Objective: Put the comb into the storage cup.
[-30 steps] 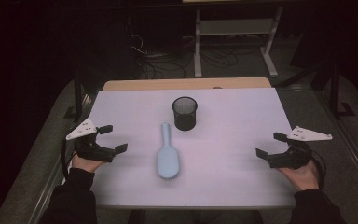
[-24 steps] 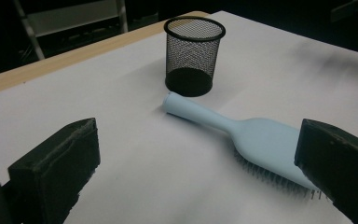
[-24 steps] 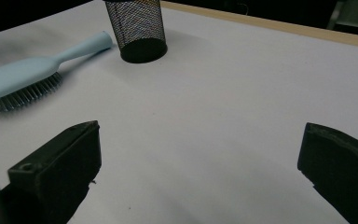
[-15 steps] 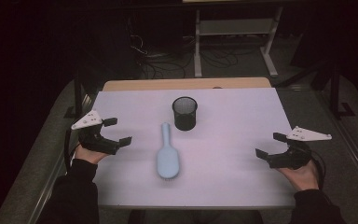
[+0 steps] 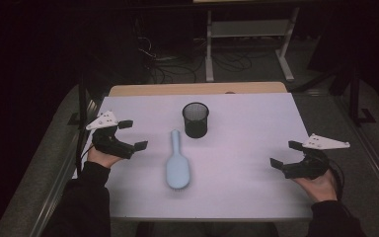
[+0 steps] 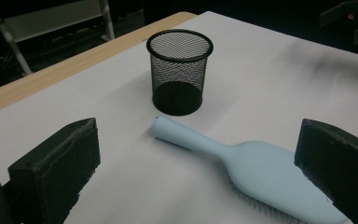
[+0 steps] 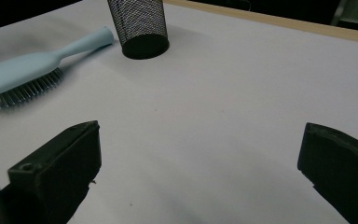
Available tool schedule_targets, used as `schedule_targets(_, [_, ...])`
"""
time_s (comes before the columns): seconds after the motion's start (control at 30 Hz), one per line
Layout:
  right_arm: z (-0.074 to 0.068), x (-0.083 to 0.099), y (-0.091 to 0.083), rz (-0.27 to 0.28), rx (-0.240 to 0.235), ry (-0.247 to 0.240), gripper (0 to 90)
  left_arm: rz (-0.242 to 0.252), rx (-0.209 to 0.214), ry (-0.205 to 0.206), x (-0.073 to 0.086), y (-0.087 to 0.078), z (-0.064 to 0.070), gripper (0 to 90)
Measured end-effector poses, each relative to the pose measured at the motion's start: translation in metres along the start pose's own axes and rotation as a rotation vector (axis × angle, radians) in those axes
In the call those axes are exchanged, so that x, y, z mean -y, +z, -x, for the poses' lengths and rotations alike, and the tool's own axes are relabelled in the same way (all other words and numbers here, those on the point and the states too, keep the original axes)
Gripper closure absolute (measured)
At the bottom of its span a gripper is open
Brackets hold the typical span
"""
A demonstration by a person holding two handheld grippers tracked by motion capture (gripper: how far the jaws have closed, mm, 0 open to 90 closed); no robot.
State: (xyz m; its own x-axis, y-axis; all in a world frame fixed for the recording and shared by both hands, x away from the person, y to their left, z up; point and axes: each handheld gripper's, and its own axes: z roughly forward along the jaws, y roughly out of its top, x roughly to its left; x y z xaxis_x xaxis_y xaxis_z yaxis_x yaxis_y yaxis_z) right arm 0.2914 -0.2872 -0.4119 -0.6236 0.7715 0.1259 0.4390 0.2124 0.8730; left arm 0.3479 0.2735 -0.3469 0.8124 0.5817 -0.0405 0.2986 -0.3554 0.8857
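Hairbrush time, it looks like: the left tool has moved up and in toward the middle of the bench since a moment ago, and now it hangs just beside the light blue plastic hairbrush; its two black jaws stand wide apart and hold nothing; in the left gripper view the brush lies between those jaws but farther out, so they do not touch it yet; the thin handle points at the black wire mesh cup, and the fat head with the bristles faces down on the bench.

The right tool has stayed where it was, low at the right side of the bench, well apart from the brush; its jaws are spread wide too, with nothing in them; from the right gripper view the brush and the cup sit far off at the top left.

The brush and cup have not moved; the brush lies flat in the middle of the white bench, with its handle end near the foot of the cup.

I think this means the left tool is going to pick up the brush; the grab has not been made; it needs to come a bit closer and lower, then close on the handle.
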Motion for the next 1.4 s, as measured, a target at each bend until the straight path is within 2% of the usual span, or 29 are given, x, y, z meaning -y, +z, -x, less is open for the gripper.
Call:
schedule_targets(0.4, [0.000,0.000,0.001,-0.003,-0.003,-0.003,0.0,-0.009,0.011,-0.008,-0.015,0.011,-0.003,0.0])
schedule_targets(0.8, [0.000,0.000,0.000,-0.003,-0.002,-0.004,0.0,-0.035,0.030,0.011,-0.026,0.026,-0.004,0.0])
schedule_targets(1.4, [-0.001,0.001,0.002,-0.012,-0.004,-0.008,0.0,-0.040,0.055,0.023,-0.038,0.047,-0.007,0.1])
